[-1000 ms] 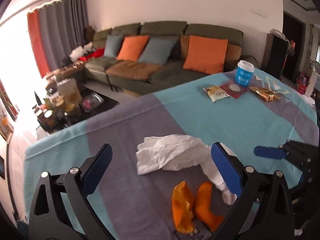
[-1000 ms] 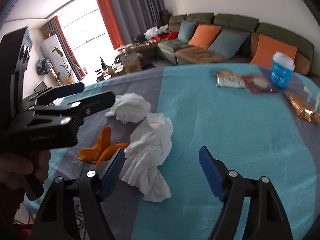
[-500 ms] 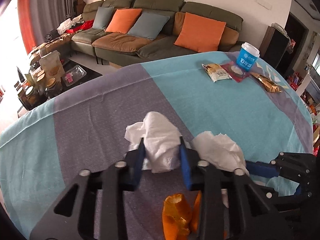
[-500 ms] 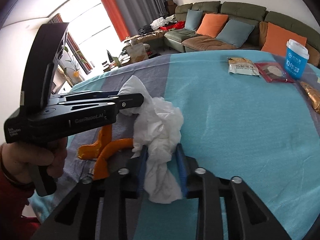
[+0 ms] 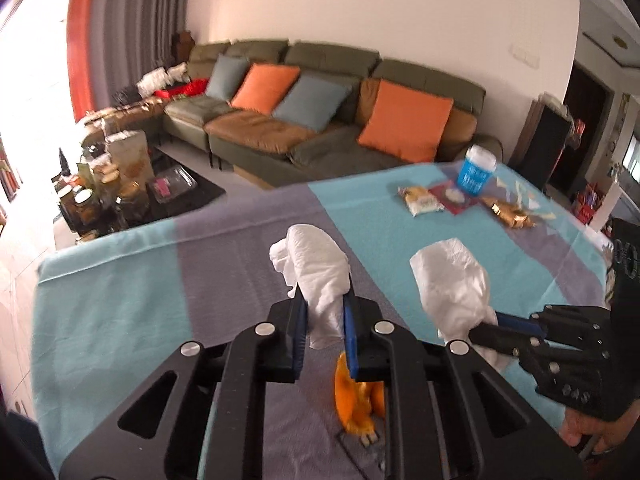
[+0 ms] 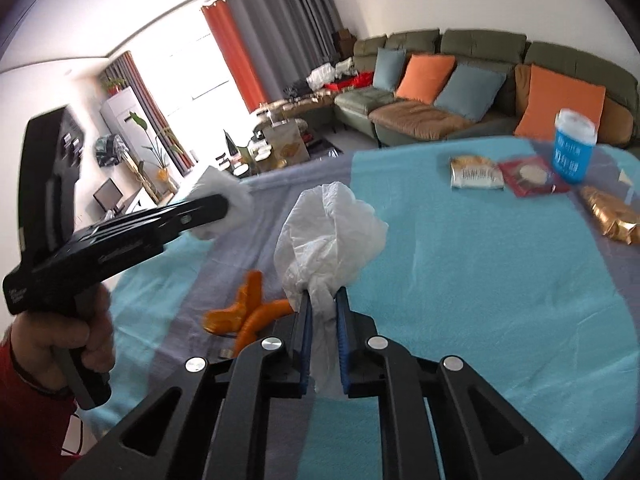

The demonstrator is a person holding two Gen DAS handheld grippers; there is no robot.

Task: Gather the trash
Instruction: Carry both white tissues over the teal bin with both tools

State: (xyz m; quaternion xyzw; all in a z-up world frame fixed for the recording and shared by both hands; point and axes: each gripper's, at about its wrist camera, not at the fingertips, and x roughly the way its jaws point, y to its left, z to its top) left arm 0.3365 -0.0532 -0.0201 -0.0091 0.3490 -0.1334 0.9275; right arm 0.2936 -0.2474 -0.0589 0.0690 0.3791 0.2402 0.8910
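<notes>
While crumpled white, each tissue (image 5: 316, 276) (image 6: 328, 232) sits clamped in closed hand-held gripper (image 5: 324, 320) (image 6: 322, 320).

Count: 2 crumpled tissues (image 5: 316, 268) (image 5: 452, 284), 1 orange peel (image 6: 248, 312), 1 blue cup (image 6: 574, 148), 3 snack wrappers (image 6: 476, 172) (image 6: 530, 176) (image 6: 610, 214), 2 claws (image 5: 324, 320) (image 6: 322, 316).

A long olive-green sofa (image 5: 320, 92) runs along the white wall (image 5: 380, 4), carrying orange cushions (image 5: 406, 126) and grey-blue cushions (image 5: 312, 102). Left of the sofa, grey and orange curtains (image 6: 256, 40) frame a bright, overexposed window (image 6: 184, 64). A low dark coffee table (image 5: 132, 188), crowded with jars and packets, stands in front of the sofa. Right of the sofa is a dark doorway (image 5: 580, 120).
</notes>
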